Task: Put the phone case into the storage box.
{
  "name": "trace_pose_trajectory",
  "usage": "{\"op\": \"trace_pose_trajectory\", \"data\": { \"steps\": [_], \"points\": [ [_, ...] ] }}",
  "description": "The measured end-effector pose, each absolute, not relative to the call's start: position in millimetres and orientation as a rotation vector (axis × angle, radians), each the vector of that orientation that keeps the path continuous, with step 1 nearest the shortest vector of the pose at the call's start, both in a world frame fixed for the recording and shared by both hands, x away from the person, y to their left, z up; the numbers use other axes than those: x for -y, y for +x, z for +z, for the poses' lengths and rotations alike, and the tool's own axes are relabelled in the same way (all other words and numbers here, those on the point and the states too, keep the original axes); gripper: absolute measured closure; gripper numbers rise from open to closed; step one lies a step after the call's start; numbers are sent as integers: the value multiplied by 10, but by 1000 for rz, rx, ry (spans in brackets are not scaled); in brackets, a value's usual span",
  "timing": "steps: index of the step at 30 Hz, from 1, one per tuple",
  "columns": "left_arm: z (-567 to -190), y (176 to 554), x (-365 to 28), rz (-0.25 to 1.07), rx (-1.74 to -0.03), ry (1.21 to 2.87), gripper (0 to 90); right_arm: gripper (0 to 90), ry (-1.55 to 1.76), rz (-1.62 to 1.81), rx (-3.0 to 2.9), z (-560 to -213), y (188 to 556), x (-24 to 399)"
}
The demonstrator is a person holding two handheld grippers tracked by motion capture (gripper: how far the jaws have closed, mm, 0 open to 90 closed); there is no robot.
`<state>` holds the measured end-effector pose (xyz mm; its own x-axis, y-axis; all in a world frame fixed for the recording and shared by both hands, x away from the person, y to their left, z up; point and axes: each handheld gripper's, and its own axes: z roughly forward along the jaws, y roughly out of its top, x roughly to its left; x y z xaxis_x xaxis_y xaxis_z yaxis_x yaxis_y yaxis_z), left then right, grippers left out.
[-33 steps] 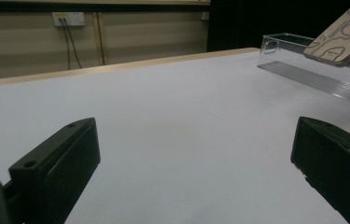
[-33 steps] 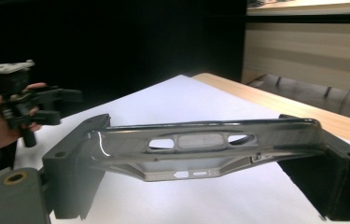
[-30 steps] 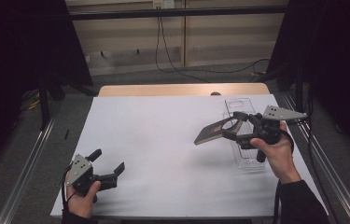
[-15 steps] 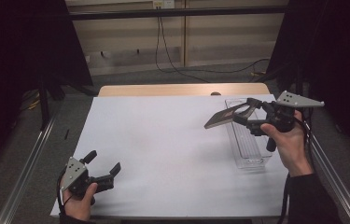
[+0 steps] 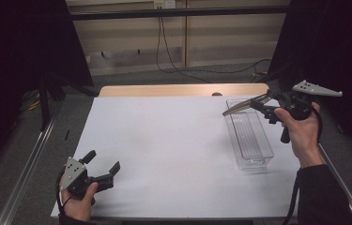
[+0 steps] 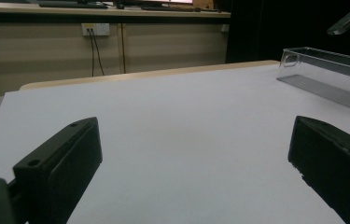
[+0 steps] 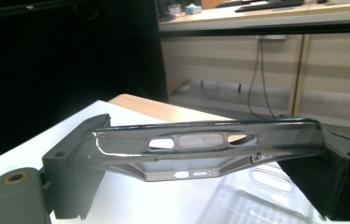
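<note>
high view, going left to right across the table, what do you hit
left gripper → bare white table sheet → clear plastic tray → right gripper, which holds a clear phone case above the tray's far end

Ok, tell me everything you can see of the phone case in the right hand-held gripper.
The phone case is dark, translucent, glossy plastic, with a long camera cutout and small slots along its edge. The right hand-held gripper clamps it across its width, holding it nearly flat in the air above the far end of the clear tray, touching nothing else.
</note>
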<state>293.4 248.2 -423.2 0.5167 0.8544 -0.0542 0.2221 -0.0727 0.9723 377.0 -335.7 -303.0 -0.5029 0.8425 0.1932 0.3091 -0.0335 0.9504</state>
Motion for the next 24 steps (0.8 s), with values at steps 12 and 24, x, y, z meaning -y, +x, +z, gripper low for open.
{"op": "trace_pose_trajectory", "data": {
  "steps": [12, 24],
  "points": [
    [-4241, 2939, -2474, 676, -949, 1612, 26, 117, 1288, 1404, -1794, -3002, 3959, 3395],
    [-4244, 2952, -2485, 676, -954, 1616, 26, 116, 1375, 1294, -1764, -3128, 4185, 3428]
  ]
}}
